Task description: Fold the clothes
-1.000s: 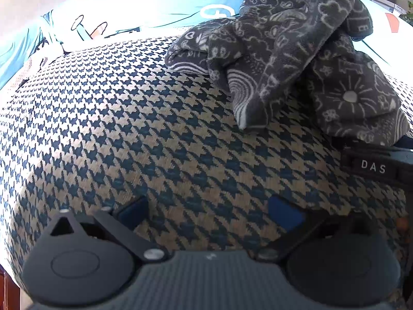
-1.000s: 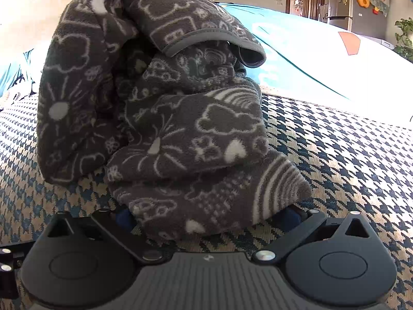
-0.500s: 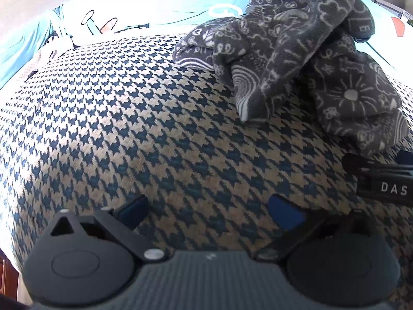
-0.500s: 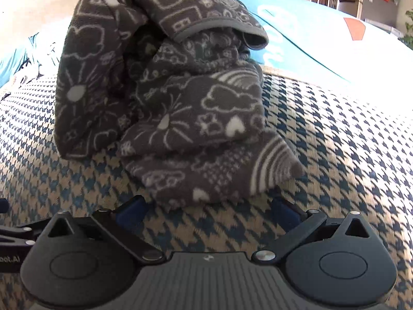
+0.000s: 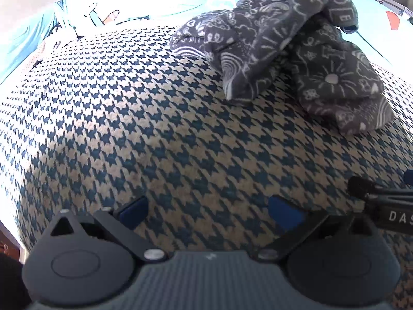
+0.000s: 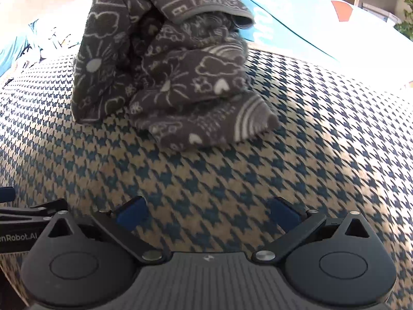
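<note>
We see the garment (image 6: 170,75), a dark grey fleece piece printed with white clouds, suns, hearts and rainbows, lying in a bunched heap on the houndstooth cover (image 5: 134,118). It is crumpled rather than flat: a hemmed edge arches over the top of the pile in the right wrist view, and a striped corner sticks out low on the right side of the heap, resting on the cover.

Our right gripper (image 6: 206,210) has its jaws spread wide, with nothing between the blue pads (image 6: 130,213); only the blue-and-tan pattern shows in the gap. The garment lies ahead of these jaws and a little to the left, apart from both fingers.

Our left gripper (image 5: 207,211) is likewise spread wide and holds nothing, its blue pads (image 5: 285,213) hovering over bare cover. From this side the garment (image 5: 278,51) sits well ahead and off to the right, clear of the jaws. Part of the right gripper's black frame pokes in at the right edge of the left wrist view.

Beyond the houndstooth cover lies a light turquoise sheet (image 6: 309,25) with printed shapes, brightly lit. Furniture and a green plant (image 6: 406,20) show in the far background.
</note>
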`<state>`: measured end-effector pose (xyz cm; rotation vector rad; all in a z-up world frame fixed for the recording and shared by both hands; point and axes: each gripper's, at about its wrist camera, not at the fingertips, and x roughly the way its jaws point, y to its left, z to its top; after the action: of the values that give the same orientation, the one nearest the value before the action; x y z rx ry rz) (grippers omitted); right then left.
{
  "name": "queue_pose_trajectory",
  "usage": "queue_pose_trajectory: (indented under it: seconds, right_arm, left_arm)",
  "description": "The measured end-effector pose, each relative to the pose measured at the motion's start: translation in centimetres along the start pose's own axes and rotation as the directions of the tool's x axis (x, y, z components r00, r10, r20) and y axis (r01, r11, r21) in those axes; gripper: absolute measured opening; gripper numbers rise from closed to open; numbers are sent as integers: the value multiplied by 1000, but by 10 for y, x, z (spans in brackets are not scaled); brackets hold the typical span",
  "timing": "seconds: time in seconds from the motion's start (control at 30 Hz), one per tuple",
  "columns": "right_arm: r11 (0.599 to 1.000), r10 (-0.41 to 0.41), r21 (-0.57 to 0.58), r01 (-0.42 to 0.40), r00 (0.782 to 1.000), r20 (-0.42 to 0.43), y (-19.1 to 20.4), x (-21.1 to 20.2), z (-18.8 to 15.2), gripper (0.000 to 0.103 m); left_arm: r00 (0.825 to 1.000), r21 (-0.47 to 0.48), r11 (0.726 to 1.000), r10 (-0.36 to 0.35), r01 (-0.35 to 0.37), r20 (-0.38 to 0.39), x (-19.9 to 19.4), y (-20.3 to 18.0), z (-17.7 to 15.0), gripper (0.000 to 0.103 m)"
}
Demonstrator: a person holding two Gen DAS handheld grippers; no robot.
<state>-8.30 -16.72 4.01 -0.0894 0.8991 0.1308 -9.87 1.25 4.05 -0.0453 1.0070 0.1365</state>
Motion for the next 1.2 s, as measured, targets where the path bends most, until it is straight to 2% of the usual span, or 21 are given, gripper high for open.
queue_pose_trajectory:
  seconds: [0.2, 0.3, 0.4, 0.57, 0.67, 0.7, 0.77, 0.9, 1.0, 1.2]
  right_arm:
    - [997, -26, 75, 28, 999, -28, -15, -12, -6, 103]
    - [992, -14, 122, 19, 999, -47, -22, -19, -12, 103]
    - [991, -12, 131, 17, 999, -40, -23, -26, -15, 103]
    - [988, -19, 154, 25, 999, -44, -25, -37, -25, 103]
    - [984, -14, 177, 23, 999, -51, -28, -41, -30, 103]
    - [983, -15, 181, 24, 999, -49, -29, -42, -31, 103]
    - [984, -23, 177, 31, 999, -45, -29, -45, -31, 103]
    - [986, -44, 158, 47, 999, -24, -25, -49, -32, 103]
    - [988, -44, 147, 44, 999, -5, -24, -53, -32, 103]
    - [989, -37, 141, 36, 999, 9, -24, -59, -35, 103]
  left_arm:
    - [1000, 29, 999, 14, -15, 2, -8, -5, 2, 103]
    - [1000, 23, 1000, -9, 9, -2, -11, -4, 4, 103]
    - [1000, 30, 999, -29, 29, -5, -15, -5, 5, 103]
    - [1000, 75, 997, -23, 22, 12, -20, -12, 9, 103]
    - [999, 89, 996, -28, 26, 23, -57, -37, -26, 103]
    - [999, 98, 995, -31, 28, 26, -57, -40, -25, 103]
    - [999, 119, 992, -36, 33, 30, -40, -37, -8, 103]
    - [998, 149, 988, -56, 50, 35, -15, -6, -9, 103]
    - [997, 154, 986, -69, 62, 38, -50, 8, -31, 103]
    - [998, 144, 988, -57, 50, 42, -62, -3, -36, 103]
